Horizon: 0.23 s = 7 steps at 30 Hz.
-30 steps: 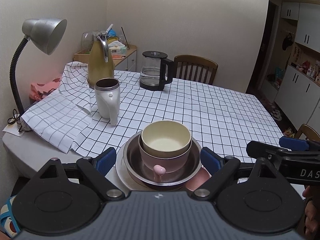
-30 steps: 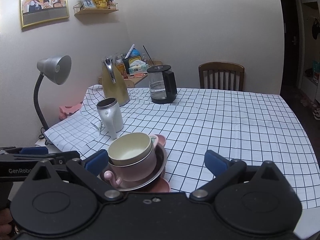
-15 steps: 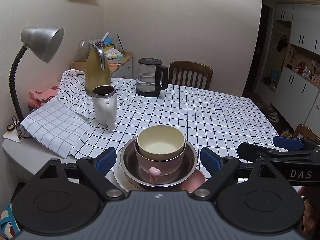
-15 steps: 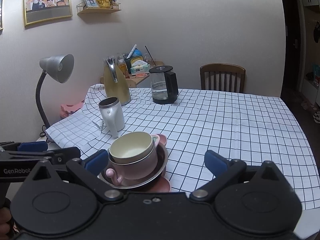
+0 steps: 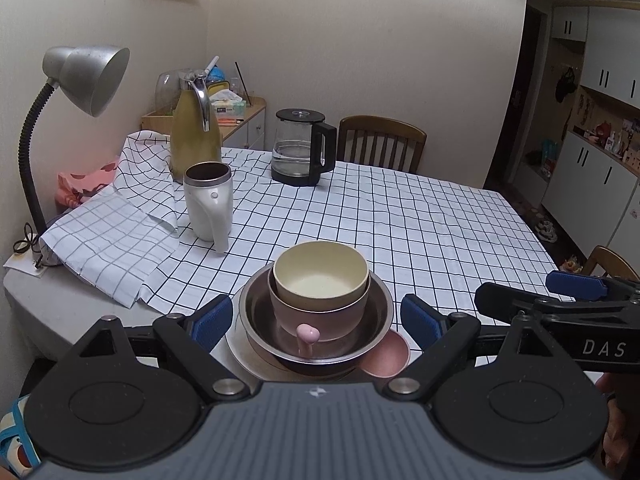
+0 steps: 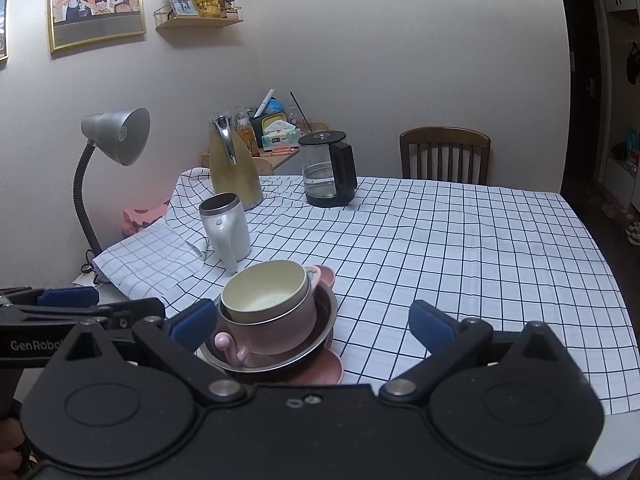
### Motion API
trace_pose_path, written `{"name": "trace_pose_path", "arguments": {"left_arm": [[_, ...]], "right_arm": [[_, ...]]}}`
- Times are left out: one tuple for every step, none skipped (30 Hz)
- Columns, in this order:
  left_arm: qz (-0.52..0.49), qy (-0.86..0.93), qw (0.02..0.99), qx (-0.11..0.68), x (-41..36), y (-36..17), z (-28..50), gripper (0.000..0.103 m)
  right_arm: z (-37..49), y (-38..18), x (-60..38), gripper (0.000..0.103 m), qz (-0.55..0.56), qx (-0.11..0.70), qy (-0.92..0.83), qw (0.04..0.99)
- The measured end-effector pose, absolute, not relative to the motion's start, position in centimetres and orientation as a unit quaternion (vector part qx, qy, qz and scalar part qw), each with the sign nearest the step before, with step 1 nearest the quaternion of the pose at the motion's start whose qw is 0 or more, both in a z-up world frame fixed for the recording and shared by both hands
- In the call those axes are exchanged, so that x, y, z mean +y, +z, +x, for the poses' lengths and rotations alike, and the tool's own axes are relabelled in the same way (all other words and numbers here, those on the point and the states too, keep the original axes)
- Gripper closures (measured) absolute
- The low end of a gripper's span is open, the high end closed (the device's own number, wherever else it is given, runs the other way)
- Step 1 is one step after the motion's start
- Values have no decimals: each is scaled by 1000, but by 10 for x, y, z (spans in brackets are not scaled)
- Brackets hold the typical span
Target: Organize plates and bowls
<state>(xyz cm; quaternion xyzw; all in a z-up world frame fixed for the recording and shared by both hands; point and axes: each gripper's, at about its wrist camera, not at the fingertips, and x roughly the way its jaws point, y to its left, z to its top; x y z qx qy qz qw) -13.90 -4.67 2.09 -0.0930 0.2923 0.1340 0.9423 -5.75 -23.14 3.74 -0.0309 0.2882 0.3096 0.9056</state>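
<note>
A nested stack stands near the table's front edge. A cream bowl point(image 5: 320, 272) point(image 6: 264, 292) sits inside a pink handled bowl point(image 5: 320, 314) point(image 6: 276, 330). Both rest in a steel bowl point(image 5: 378, 308) point(image 6: 326, 316) on a pink plate point(image 5: 390, 354) point(image 6: 326, 372), with a white plate point(image 5: 236, 346) beneath. My left gripper point(image 5: 316, 320) point(image 6: 80, 304) is open just short of the stack, its fingers wide on either side. My right gripper point(image 6: 314, 322) point(image 5: 532, 292) is open too, to the right of the stack, with only its left finger near the steel bowl.
On the checked tablecloth point(image 5: 400, 224) behind the stack are a white mug point(image 5: 208, 204), a yellow thermos jug point(image 5: 196, 140) and a glass kettle point(image 5: 300, 152). A desk lamp point(image 5: 88, 76) stands at the left edge and a wooden chair point(image 5: 380, 144) at the far side.
Both views have shifted only slightly. The stack has not moved, and both grippers stay open at the same width.
</note>
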Motion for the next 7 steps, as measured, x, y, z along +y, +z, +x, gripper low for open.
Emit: {"name": "trace_pose_path", "arguments": {"left_arm": [[-93, 134, 942, 293, -46, 21, -139, 11], [-93, 134, 942, 293, -46, 20, -139, 11], [-94, 134, 942, 294, -45, 20, -139, 11], [-96, 134, 941, 295, -44, 19, -139, 11], [-98, 133, 940, 297, -43, 19, -138, 11], [-99, 132, 940, 299, -42, 18, -138, 11], [-101, 132, 939, 300, -42, 17, -137, 12]], "right_arm": [[-58, 37, -231, 0, -31, 288, 310, 906], [-57, 37, -230, 0, -31, 288, 310, 905], [-57, 37, -230, 0, -31, 288, 310, 905], [-57, 37, -229, 0, -31, 288, 310, 905], [-57, 36, -228, 0, -31, 289, 311, 905], [-56, 36, -227, 0, -31, 290, 311, 905], [-56, 35, -226, 0, -31, 290, 310, 905]]}}
